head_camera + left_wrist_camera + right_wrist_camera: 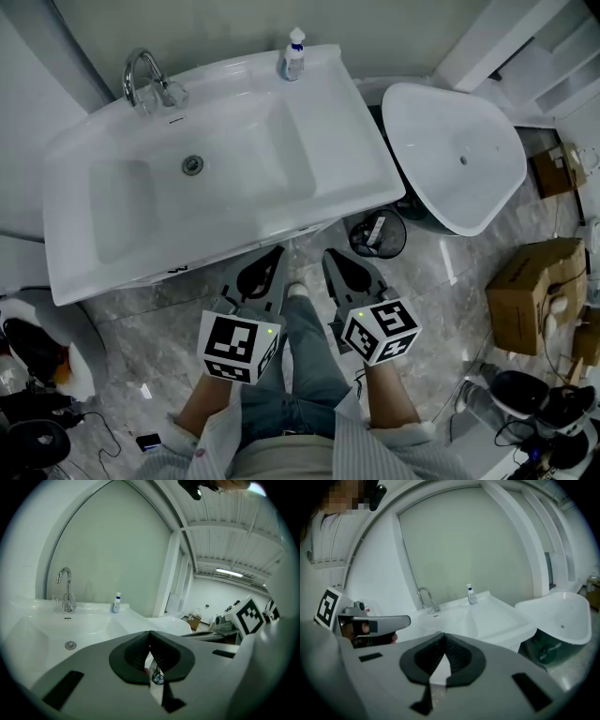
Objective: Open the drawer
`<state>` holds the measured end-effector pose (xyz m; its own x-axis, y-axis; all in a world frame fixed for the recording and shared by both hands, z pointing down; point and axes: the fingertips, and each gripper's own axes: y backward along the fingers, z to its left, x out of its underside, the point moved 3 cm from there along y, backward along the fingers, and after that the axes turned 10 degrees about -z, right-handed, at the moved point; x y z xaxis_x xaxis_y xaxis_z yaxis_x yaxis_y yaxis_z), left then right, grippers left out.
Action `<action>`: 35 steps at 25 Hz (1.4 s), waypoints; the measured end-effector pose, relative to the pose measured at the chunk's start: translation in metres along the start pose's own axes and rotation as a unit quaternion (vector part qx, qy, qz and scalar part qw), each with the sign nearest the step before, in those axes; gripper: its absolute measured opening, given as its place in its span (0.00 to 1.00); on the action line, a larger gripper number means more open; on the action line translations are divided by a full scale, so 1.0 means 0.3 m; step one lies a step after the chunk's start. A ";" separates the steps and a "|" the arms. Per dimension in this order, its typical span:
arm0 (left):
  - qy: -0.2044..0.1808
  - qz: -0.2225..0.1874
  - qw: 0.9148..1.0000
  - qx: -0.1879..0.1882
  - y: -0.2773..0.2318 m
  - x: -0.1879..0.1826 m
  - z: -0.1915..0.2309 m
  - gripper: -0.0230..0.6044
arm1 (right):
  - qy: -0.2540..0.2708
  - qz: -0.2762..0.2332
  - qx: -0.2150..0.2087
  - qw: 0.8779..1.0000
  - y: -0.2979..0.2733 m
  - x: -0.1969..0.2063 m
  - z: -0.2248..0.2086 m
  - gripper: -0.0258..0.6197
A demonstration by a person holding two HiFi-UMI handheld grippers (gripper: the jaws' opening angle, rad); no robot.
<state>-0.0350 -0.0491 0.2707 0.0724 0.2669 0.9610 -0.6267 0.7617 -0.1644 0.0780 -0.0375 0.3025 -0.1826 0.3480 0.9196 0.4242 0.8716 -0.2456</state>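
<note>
A white sink [356, 150] with a chrome faucet [142, 80] tops the cabinet. The drawer sits below its front rim [234, 251] and is hidden from all views. My left gripper [275, 251] hangs just in front of that rim, shut and empty. My right gripper [330, 253] is beside it, also shut on nothing. In the left gripper view the left gripper [150, 632] points over the basin [70, 630]. In the right gripper view the right gripper [443, 633] faces the sink [487, 616], with the left gripper [377, 623] at its left.
A soap bottle [294, 54] stands at the sink's back edge. A white toilet [459, 169] is to the right, with a black bin [378, 234] between it and the cabinet. Cardboard boxes [534, 291] and cables lie on the marble floor around me.
</note>
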 end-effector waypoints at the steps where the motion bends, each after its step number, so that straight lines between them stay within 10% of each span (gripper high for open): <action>1: 0.000 0.003 1.000 0.000 -0.007 0.017 -0.001 0.06 | -0.002 0.002 0.001 1.000 -0.004 0.011 -0.010 0.05; 35: 0.027 0.070 0.997 -0.031 -0.148 0.612 0.089 0.06 | 0.011 0.086 0.037 0.996 -0.311 0.647 -0.337 0.06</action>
<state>-0.0145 -0.0498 0.4602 0.0305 0.4044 0.9141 -0.5847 0.7489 -0.3118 0.0926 -0.0863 0.5350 -0.0932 0.4872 0.8683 0.3800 0.8235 -0.4213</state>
